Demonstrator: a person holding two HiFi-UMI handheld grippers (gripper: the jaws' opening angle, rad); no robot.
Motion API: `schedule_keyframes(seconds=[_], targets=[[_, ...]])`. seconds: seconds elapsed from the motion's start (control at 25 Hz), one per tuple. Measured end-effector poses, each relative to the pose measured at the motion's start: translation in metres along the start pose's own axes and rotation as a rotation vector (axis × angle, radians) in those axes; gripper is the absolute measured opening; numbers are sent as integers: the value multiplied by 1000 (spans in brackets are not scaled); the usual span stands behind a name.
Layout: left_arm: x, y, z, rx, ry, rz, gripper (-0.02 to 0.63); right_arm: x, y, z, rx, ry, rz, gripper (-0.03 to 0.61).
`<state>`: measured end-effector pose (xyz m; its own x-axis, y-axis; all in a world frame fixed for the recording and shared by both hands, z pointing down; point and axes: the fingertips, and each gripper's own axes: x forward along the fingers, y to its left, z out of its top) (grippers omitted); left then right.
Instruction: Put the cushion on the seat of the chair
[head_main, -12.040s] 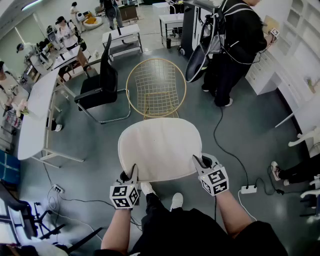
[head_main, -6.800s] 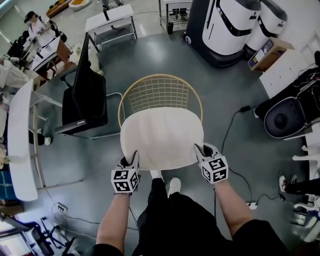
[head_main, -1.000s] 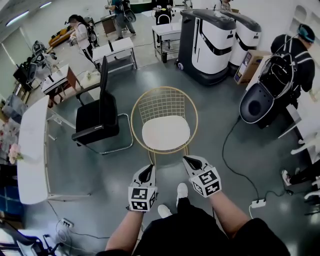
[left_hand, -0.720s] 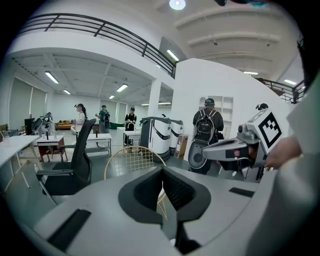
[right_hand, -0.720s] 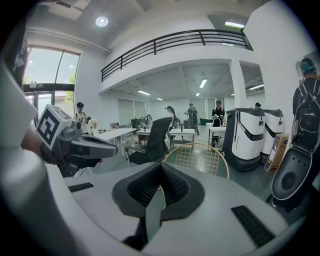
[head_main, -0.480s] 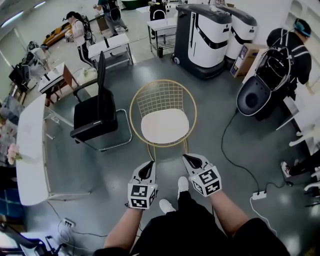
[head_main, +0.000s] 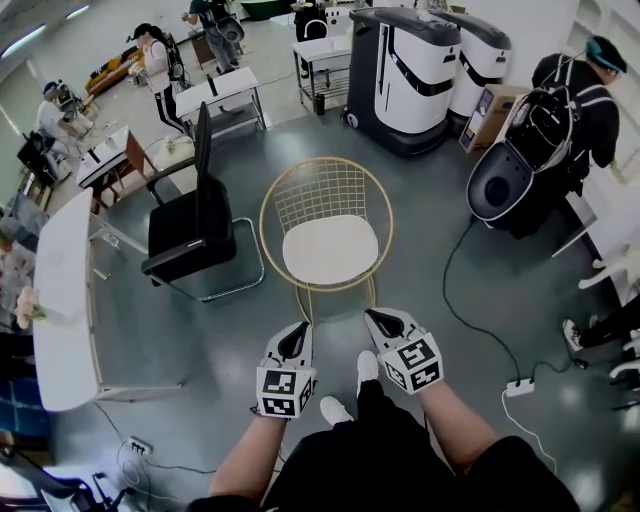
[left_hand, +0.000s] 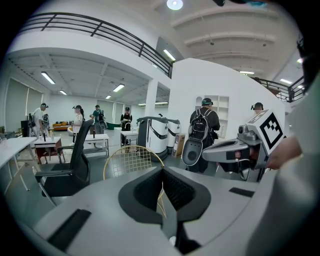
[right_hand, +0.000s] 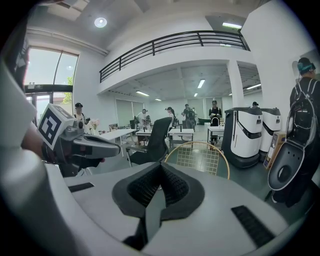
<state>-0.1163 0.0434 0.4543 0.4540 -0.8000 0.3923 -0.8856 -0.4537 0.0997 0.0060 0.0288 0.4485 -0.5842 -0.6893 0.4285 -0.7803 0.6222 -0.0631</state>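
The cushion (head_main: 330, 250) lies on the seat of the chair (head_main: 322, 190); placement appears complete. The left gripper (head_main: 296, 333) and right gripper (head_main: 378, 320) hang near the chair front, jaws pressed together, empty. The next move likely calls only for checking that the cushion sits centred.

A black office chair (head_main: 190, 232) stands near a long white table (head_main: 62, 300) on the grey floor (head_main: 200, 345).
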Motion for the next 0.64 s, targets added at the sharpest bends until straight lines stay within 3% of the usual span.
schedule_keyframes(seconds=[0.64], targets=[[-3,-7,-4,0,5,-14,17,-7,3,-1,6,-5,-7,11]])
